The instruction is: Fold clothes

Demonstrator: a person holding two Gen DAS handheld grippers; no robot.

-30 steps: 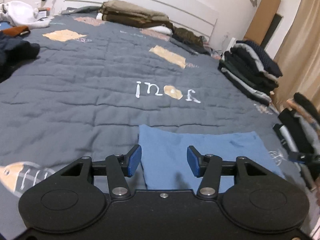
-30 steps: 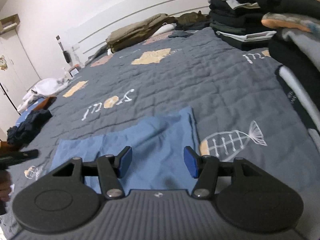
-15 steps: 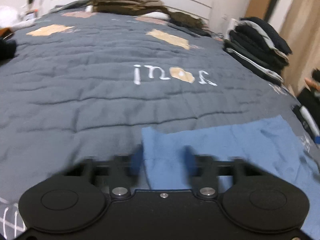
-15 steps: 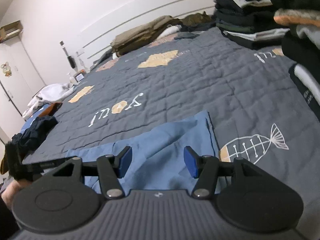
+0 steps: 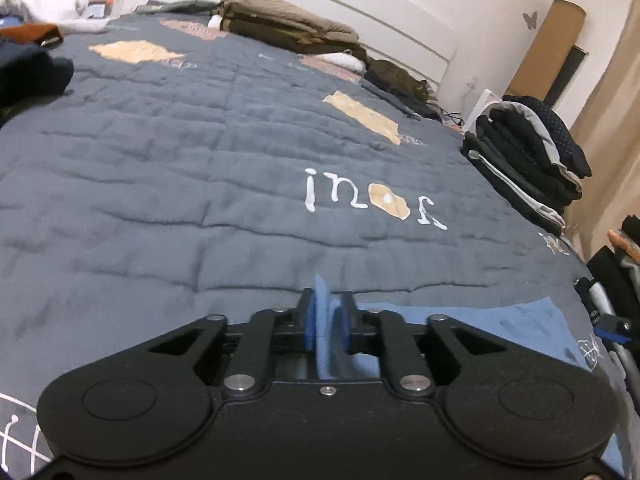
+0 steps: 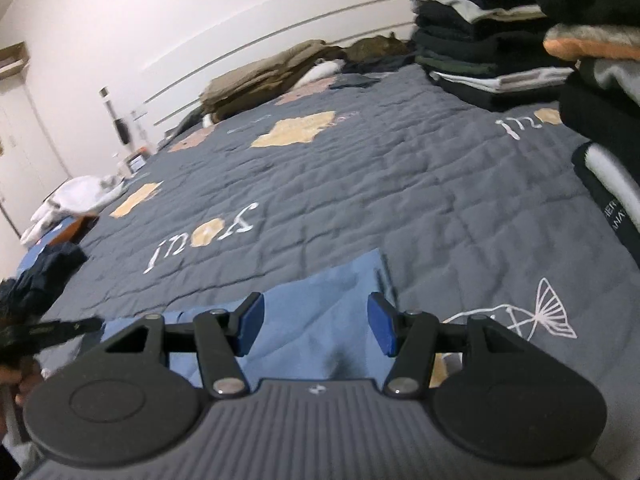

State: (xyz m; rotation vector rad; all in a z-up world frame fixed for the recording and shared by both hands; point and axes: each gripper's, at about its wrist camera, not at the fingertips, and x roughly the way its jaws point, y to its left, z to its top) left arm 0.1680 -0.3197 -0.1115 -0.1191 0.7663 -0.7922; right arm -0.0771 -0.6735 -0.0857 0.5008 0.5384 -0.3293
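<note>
Cloth pinch, left view only

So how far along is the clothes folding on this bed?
Several stacks of folded clothes already sit along the bed's edge. In hand is the blue garment: the left gripper has a fold of it between its opening jaws, while the right gripper hovers open above it. A dark crumpled heap looks left to fold.

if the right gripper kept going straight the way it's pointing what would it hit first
Most likely the blue garment lying flat on the grey quilt: the right gripper tilts down over it, jaws open and empty. Depth is unclear, so the exact contact spot is uncertain.
</note>
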